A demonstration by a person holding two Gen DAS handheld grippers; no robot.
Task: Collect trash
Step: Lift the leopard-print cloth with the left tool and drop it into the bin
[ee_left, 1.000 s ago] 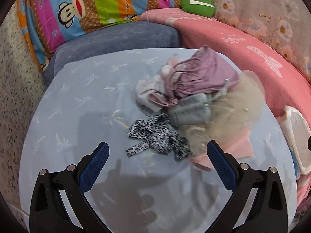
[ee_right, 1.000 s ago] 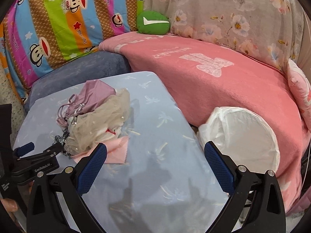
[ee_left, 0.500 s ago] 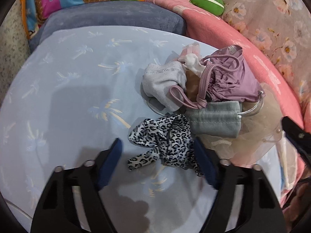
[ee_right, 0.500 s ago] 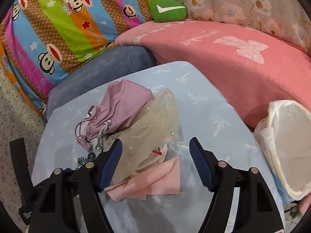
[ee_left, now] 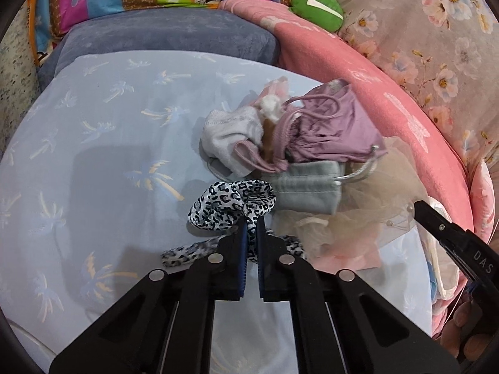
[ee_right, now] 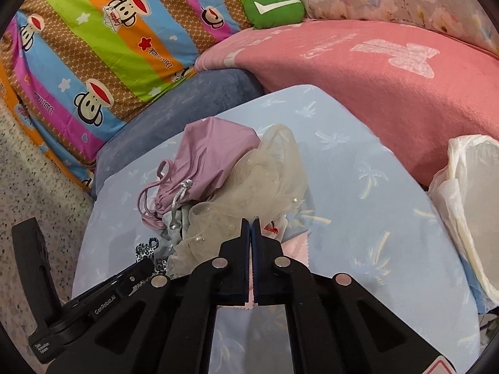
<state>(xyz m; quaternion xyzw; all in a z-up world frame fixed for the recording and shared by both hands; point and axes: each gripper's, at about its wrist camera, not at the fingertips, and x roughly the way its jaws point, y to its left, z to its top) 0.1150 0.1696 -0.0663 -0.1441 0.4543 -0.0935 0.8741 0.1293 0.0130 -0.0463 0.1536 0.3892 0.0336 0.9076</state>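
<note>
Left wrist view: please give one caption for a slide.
Left gripper shut on leopard cloth beside the pile.

The cloth pile point(ee_right: 224, 193) lies on the table point(ee_right: 358, 218), left of centre. The bag-lined bin point(ee_right: 467, 205) stands at the table's right edge. Cushions point(ee_right: 103, 50) and a blanket point(ee_right: 374, 71) lie behind the table

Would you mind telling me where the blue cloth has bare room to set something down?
Bare: the blue cloth left of the pile, toward the grey cushion, and the stretch between pile and white bag. Crowded: around the purple pouch and leopard fabric.
</note>
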